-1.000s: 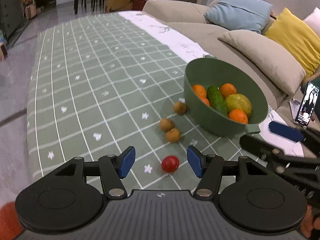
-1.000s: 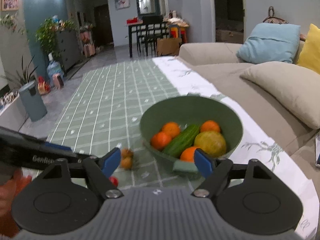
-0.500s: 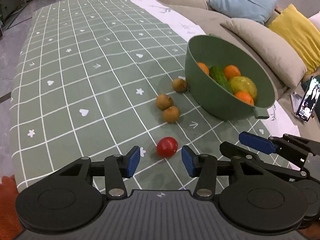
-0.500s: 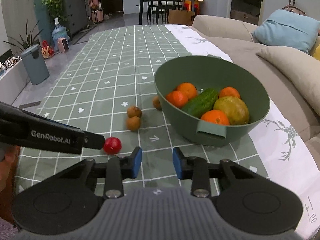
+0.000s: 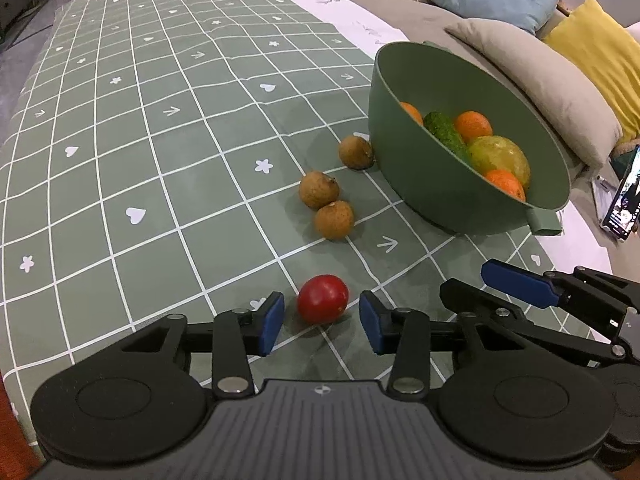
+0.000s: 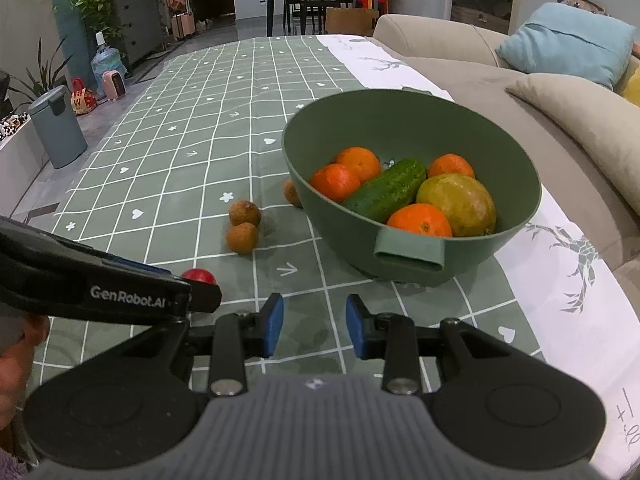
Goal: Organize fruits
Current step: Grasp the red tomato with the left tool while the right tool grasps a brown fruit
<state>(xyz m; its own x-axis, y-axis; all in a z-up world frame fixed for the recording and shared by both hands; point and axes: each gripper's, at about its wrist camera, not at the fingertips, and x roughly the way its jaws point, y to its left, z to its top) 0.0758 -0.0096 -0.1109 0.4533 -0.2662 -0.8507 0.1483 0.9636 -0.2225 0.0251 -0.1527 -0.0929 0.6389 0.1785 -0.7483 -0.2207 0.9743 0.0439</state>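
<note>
Your left gripper (image 5: 322,322) sits low over the green checked counter (image 5: 160,168), jaws moderately wide, with the red tomato (image 5: 322,299) lying between the blue pads (image 5: 273,320) and touching neither. Beyond it, two brown fruits (image 5: 326,204) lie touching each other on the counter, and a third brown fruit (image 5: 355,153) rests against the near-left wall of the green bowl (image 5: 420,184). The bowl holds four oranges (image 6: 420,220), a cucumber (image 6: 386,190) and a yellow-green mango (image 6: 458,204). Your right gripper (image 6: 315,327) hovers nearer you, in front of the bowl's handle tab (image 6: 409,251), jaws partly apart and holding nothing. Cushions (image 5: 544,84) line the sofa at the far right, and a phone (image 5: 624,196) stands right of the bowl.
</note>
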